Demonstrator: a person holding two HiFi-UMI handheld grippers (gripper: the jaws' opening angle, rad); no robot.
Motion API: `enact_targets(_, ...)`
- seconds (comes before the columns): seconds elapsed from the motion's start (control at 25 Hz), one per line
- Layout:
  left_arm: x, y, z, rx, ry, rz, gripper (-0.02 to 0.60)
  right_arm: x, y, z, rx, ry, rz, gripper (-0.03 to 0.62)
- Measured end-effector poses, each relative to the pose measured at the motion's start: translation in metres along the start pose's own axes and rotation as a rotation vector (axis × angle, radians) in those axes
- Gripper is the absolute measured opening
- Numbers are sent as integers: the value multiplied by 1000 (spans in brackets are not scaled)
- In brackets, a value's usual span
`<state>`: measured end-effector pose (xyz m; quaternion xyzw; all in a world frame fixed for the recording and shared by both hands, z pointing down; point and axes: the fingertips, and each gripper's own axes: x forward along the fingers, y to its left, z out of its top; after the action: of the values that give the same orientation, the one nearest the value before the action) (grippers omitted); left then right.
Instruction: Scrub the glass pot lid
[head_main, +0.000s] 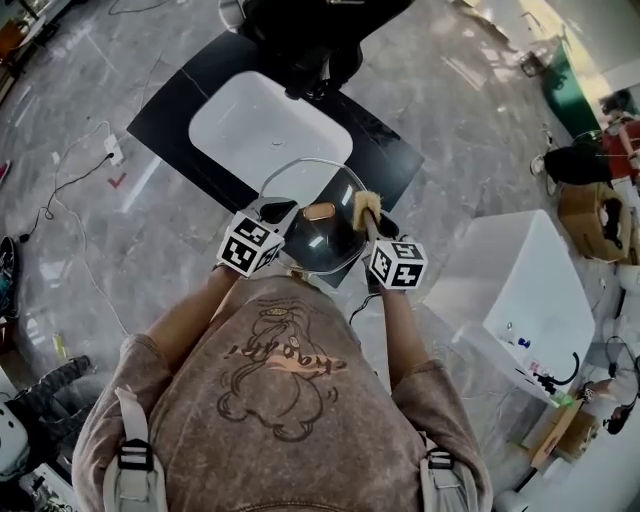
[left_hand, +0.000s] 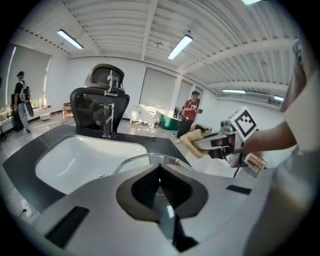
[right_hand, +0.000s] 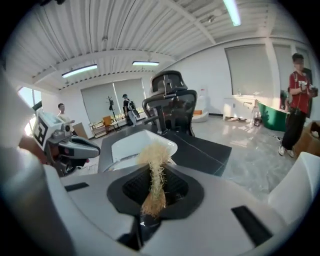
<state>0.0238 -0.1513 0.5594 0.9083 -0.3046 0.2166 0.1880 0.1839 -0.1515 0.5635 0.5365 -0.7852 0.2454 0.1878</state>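
Glass lid (head_main: 325, 245): tilted in air over near edge of black bench (head_main: 170, 110), in front of white sink (head_main: 265, 130), left rim clamped in clenched left tongs (left_hand: 161, 175). Straw-coloured scrubber (right_hand: 155, 155): gripped in clenched right tongs (right_hand: 155, 172), just beside lid's right rim, contact unclear. Tap (left_hand: 106, 122) behind sink; chair (left_hand: 85, 107) beyond.

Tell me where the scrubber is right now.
The loofah scrubber is pinched by the right gripper: right of centre in the head view, at the right rim of the glass pot lid, on the person's side of the white sink.
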Motion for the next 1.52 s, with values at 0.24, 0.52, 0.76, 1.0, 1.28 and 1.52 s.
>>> enact_targets(0.24, -62, 10, 24, -93, -126, 98, 17, -79, 38, 14, 12, -143, -78, 49)
enact_targets(0.52, -117, 12, 62, -118, -279, 180, 17, -112, 72, 28, -47, -231, -100, 49)
enact_targets(0.76, -126, 16, 62, -97, -305, 226, 17, -110, 72, 38, -65, -261, -99, 49)
enact_targets(1.0, -128, 18, 63, -91, -325, 256, 17, -107, 68, 37, -66, -258, -96, 49)
enact_targets(1.28, -132, 20, 66, -85, -329, 271, 17, -103, 74, 38, -67, -255, -72, 49)
enact_targets(1.52, -136, 23, 63, -86, -323, 285, 17, -100, 78, 41, -74, -266, -54, 49)
